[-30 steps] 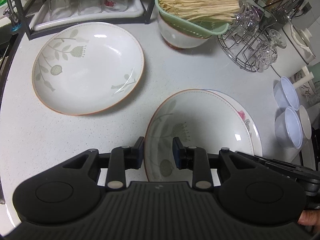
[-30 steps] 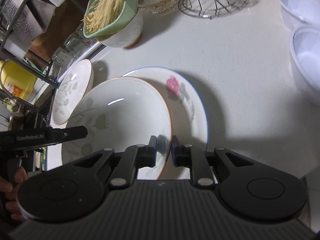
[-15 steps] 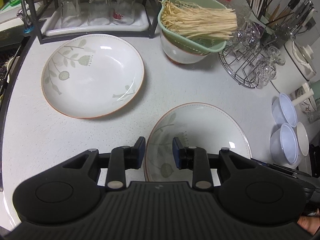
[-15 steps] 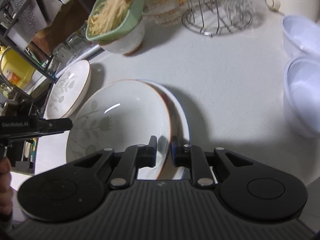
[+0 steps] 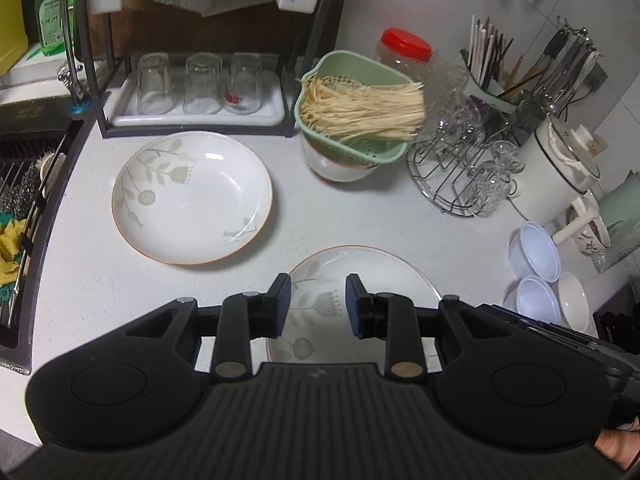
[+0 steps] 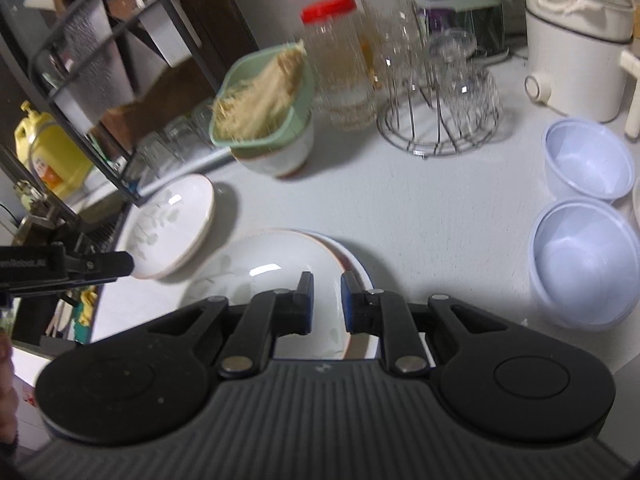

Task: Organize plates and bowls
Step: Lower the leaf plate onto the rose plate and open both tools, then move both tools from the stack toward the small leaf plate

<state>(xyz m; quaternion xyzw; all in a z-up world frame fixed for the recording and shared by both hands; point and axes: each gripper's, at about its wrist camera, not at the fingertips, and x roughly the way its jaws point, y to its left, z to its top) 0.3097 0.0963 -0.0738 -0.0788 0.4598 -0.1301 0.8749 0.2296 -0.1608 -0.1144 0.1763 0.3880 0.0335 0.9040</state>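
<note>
A leaf-patterned plate with an orange rim (image 5: 380,276) (image 6: 256,276) lies on top of a blue-rimmed flowered plate (image 6: 362,268), which shows only as a sliver at its right. My left gripper (image 5: 318,304) hovers over the plate's left part. Its jaws are nearly together and nothing is clamped between them. My right gripper (image 6: 326,300) hangs over the plate's right rim, shut as well, holding nothing. A second leaf-patterned plate (image 5: 192,200) (image 6: 168,220) rests farther left on the counter.
A green colander of noodles (image 5: 356,120) sits on a bowl behind the plates. A wire rack of glasses (image 5: 460,168) and a white pot (image 5: 560,172) stand at the right. Translucent plastic bowls (image 6: 584,268) lie right of the stack. The sink (image 5: 24,200) is at left.
Both grippers rose and drew back from the counter. The leaf plate shifted right until it covers the flowered plate, and it now looks smaller in both views.
</note>
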